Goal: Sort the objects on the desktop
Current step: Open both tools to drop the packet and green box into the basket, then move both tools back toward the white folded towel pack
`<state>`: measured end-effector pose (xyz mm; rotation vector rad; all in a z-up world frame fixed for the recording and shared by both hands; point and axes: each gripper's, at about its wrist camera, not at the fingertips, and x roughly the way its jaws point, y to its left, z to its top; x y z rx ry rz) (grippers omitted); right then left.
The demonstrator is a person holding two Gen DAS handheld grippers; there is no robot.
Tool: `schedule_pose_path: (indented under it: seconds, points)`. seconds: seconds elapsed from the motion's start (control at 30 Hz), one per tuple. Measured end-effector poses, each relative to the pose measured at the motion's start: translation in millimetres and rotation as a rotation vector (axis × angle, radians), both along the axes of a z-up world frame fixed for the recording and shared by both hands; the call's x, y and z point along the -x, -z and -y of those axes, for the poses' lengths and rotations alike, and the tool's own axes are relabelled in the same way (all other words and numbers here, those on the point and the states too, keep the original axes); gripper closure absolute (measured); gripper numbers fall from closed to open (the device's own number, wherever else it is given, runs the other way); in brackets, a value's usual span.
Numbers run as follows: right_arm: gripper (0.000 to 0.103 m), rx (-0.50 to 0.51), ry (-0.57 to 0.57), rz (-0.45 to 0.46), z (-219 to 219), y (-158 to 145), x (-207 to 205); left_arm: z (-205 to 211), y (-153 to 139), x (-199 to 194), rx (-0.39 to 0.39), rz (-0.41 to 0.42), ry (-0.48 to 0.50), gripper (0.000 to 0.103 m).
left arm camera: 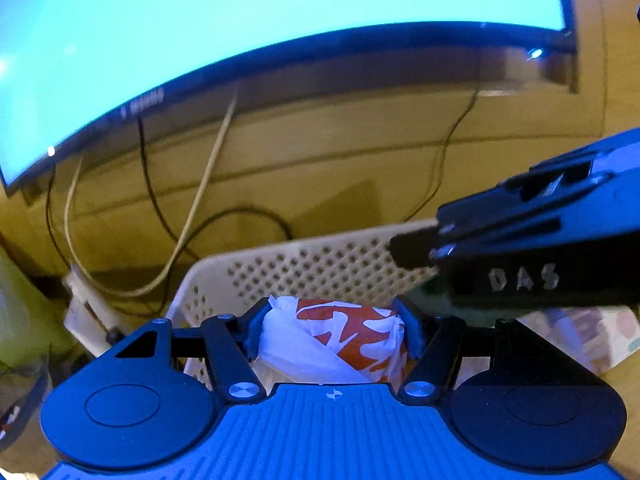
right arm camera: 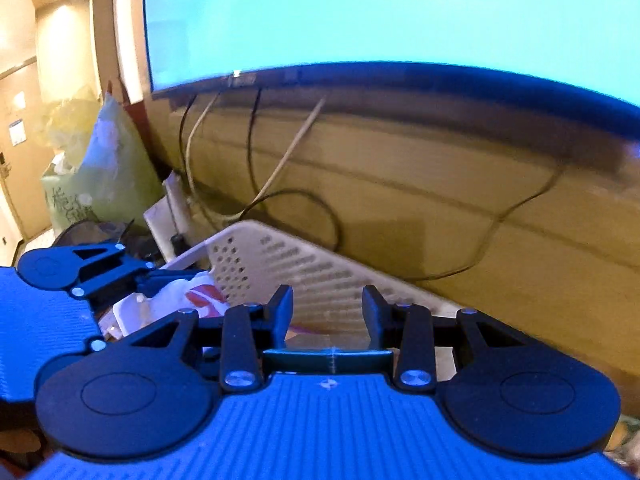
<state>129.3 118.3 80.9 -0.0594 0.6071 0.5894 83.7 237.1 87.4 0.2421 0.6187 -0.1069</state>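
Here, a crumpled white-and-orange wrapper (left arm camera: 340,340) is held between the fingers of the left tool (left arm camera: 334,330), pressed from both sides at about a middling width. The wrapper's long axis appears to run across the jaws, side to side, not along them. It is carried just above a white perforated basket (left arm camera: 304,268), whose back wall stands directly ahead of the tool and whose bare floor shows below the wrapper. So the drop point is judged to lie straight down and slightly forward; little reach is left.

The right tool (right arm camera: 327,312) is set narrow, and nothing is seen pressed between its fingers; a dark bar behind them looks like part of the tool itself, though the blur leaves this uncertain. It is pointed at the same basket (right arm camera: 320,276), with the wall just past its tips. In the left view the right tool (left arm camera: 412,252) is seen coming in from the right, overlapping the basket rim, close beside the wrapper.

The left hand is judged nearer to the release. A lit monitor (left arm camera: 240,20) and loose cables (left arm camera: 208,176) are seen behind, on the counter (left arm camera: 360,152).
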Motion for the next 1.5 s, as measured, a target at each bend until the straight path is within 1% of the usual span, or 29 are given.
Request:
schedule_pose_path:
  seconds: [0.17, 0.4, 0.47, 0.6, 0.73, 0.8, 0.87, 0.9, 0.93, 0.97, 1.0, 1.03, 1.1, 1.13, 1.17, 1.2, 1.27, 1.33, 1.37, 1.4, 1.43, 1.5]
  points:
    - [0.060, 0.026, 0.000, -0.060, -19, 26, -10, -24, 27, -16, 0.021, -0.062, -0.021, 0.036]
    - [0.060, 0.086, 0.043, -0.103, -30, 44, -14, -32, 47, -24, 0.028, -0.132, -0.019, 0.035]
    - [0.060, 0.121, 0.073, -0.119, -35, 50, -15, -32, 54, -26, 0.010, -0.151, -0.027, 0.035]
    - [0.060, 0.170, 0.113, -0.151, -44, 52, -17, -37, 60, -29, 0.029, -0.179, -0.031, 0.035]
    - [0.060, 0.161, 0.173, -0.219, -44, 52, -17, -40, 61, -33, 0.006, -0.196, -0.024, 0.034]
    - [0.078, 0.167, 0.195, -0.231, -47, 53, -16, -45, 61, -35, 0.022, -0.214, -0.030, 0.033]
    - [0.078, 0.171, 0.207, -0.234, -50, 54, -15, -49, 62, -38, 0.040, -0.255, -0.031, 0.033]
    - [0.078, 0.179, 0.211, -0.235, -53, 54, -16, -50, 62, -39, 0.037, -0.266, -0.028, 0.033]
    - [0.078, 0.183, 0.217, -0.244, -54, 54, -17, -50, 62, -40, 0.023, -0.272, -0.026, 0.032]
    - [0.077, 0.176, 0.222, -0.254, -54, 55, -18, -50, 62, -40, 0.009, -0.274, -0.024, 0.026]
    - [0.076, 0.168, 0.226, -0.255, -55, 54, -17, -50, 62, -40, 0.002, -0.277, -0.023, 0.027]
    - [0.074, 0.170, 0.232, -0.252, -55, 54, -16, -50, 62, -41, -0.006, -0.283, -0.021, 0.027]
    - [0.066, 0.170, 0.251, -0.246, -55, 53, -15, -52, 63, -42, -0.006, -0.291, -0.017, 0.024]
    - [0.054, 0.174, 0.271, -0.246, -54, 53, -15, -54, 62, -42, -0.001, -0.298, -0.019, 0.022]
    - [0.039, 0.172, 0.284, -0.243, -53, 52, -15, -55, 62, -42, -0.001, -0.302, -0.022, 0.018]
    - [0.031, 0.166, 0.284, -0.234, -51, 51, -14, -56, 61, -41, 0.003, -0.299, -0.022, 0.016]
    - [0.030, 0.175, 0.287, -0.223, -51, 49, -12, -55, 60, -39, -0.012, -0.293, -0.020, 0.008]
    - [0.029, 0.180, 0.295, -0.220, -51, 48, -11, -53, 59, -40, -0.036, -0.300, -0.030, 0.004]
    - [0.025, 0.188, 0.302, -0.217, -51, 48, -11, -53, 59, -41, -0.041, -0.315, -0.036, 0.002]
    - [0.022, 0.194, 0.306, -0.215, -51, 48, -11, -52, 59, -41, -0.043, -0.332, -0.039, 0.001]
    - [0.020, 0.198, 0.309, -0.212, -50, 48, -10, -52, 59, -42, -0.042, -0.352, -0.041, 0.001]
    - [0.019, 0.193, 0.310, -0.210, -47, 47, -9, -53, 59, -42, -0.032, -0.376, -0.063, 0.001]
